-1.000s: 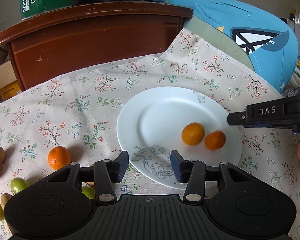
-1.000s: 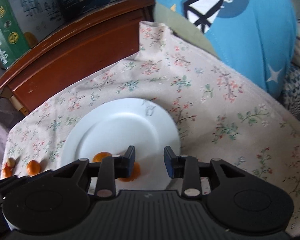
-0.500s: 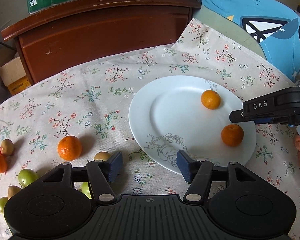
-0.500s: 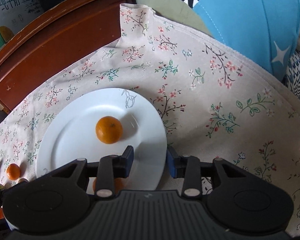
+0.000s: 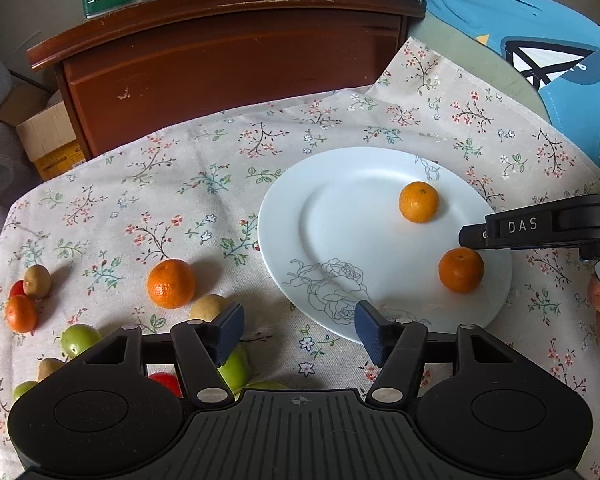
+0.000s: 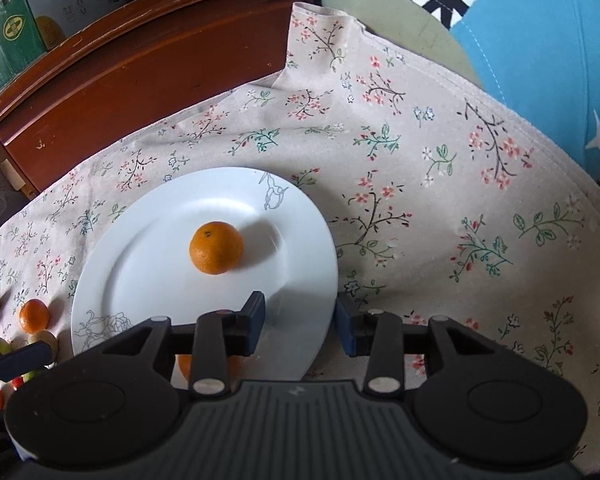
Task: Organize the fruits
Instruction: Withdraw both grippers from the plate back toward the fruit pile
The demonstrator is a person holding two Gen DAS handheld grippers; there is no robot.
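A white plate [image 5: 340, 216] lies on the floral cloth and holds two mandarins, one at the far side [image 5: 418, 202] and one near the right rim [image 5: 461, 270]. A third mandarin [image 5: 171, 283] lies on the cloth left of the plate. My left gripper [image 5: 298, 330] is open and empty, over the cloth at the plate's near edge. My right gripper [image 6: 299, 322] is open and empty above the plate's right rim [image 6: 320, 240]. One mandarin [image 6: 216, 247] sits ahead of it; the other is mostly hidden under its left finger.
Small green, brown and red fruits [image 5: 78, 338] and a small mandarin [image 5: 20, 313] lie at the cloth's left. A brown wooden cabinet [image 5: 228, 52] with boxes on top stands behind. A blue cushion [image 5: 540, 40] lies at the right. A cardboard box [image 5: 48, 136] sits far left.
Both grippers have drawn back and opened wider. The two mandarins on the plate rolled apart; one went to the far side, the other to the right rim.
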